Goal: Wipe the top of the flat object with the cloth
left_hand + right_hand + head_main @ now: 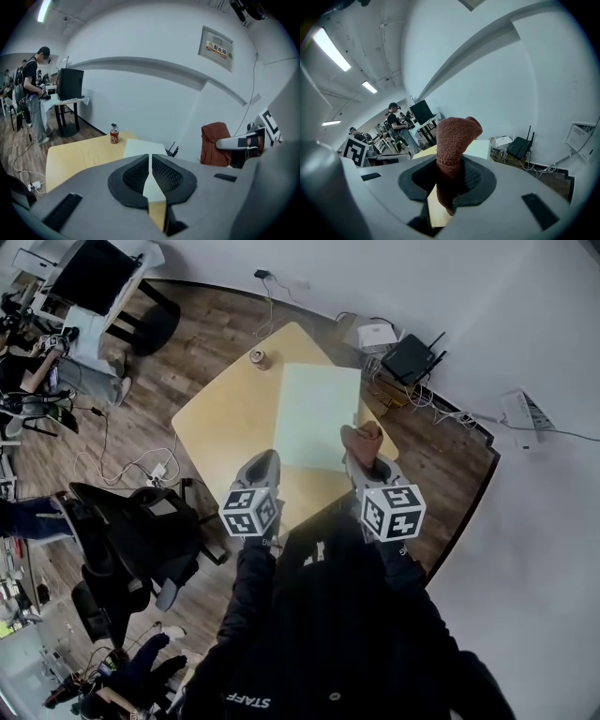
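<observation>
Where cables (427, 396) trail, the table (225, 418) bears a board (317, 413).

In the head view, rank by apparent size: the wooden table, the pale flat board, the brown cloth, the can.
1. wooden table
2. pale flat board
3. brown cloth, held nearer the camera in the right tongs, so it probably looks bigger than it is
4. can, smallest

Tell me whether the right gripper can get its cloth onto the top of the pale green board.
Probably yes. The right gripper, shut on the cloth, hangs at the pale green board's near edge; the board's top looks bare, and the can stands beyond its far corner.
</observation>
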`<state>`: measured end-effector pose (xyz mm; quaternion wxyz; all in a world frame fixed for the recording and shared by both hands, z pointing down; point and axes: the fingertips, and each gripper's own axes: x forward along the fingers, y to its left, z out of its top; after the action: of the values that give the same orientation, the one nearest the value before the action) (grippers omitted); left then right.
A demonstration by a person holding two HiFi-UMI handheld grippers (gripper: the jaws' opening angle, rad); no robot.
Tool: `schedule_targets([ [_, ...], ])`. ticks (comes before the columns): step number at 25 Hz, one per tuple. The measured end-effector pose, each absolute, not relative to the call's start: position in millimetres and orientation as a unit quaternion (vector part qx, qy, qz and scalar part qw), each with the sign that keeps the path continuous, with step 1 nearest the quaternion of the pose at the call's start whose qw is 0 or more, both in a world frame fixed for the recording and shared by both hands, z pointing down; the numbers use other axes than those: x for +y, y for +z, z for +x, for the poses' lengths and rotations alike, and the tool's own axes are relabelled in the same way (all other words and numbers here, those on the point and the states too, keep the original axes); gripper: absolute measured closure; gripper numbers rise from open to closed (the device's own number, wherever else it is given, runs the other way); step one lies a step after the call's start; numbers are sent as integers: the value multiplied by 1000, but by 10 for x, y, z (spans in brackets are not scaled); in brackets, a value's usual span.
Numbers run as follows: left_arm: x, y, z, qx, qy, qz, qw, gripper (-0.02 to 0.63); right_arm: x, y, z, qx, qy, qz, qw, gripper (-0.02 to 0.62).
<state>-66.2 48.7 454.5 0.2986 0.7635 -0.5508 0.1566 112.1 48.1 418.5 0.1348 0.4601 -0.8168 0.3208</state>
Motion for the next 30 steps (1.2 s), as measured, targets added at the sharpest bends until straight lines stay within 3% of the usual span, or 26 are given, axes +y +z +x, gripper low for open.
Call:
schedule_targets([
  [11, -190, 5326, -975, -524, 191, 753, 348, 568, -8, 4609, 997, -781, 345, 491, 171, 491],
  [14, -377, 5594, -1000, -506, 208, 751, 369, 504, -186, 4777, 985, -772, 355, 494, 185, 491],
  [18, -552, 5938, -1018, -486, 229, 749, 388, 499, -424, 5051, 995, -760, 370, 498, 196, 491],
  [30, -934, 6524, -1035, -435, 248, 753, 428, 453, -1454, 5629, 1051, -749, 397, 504, 166, 491],
])
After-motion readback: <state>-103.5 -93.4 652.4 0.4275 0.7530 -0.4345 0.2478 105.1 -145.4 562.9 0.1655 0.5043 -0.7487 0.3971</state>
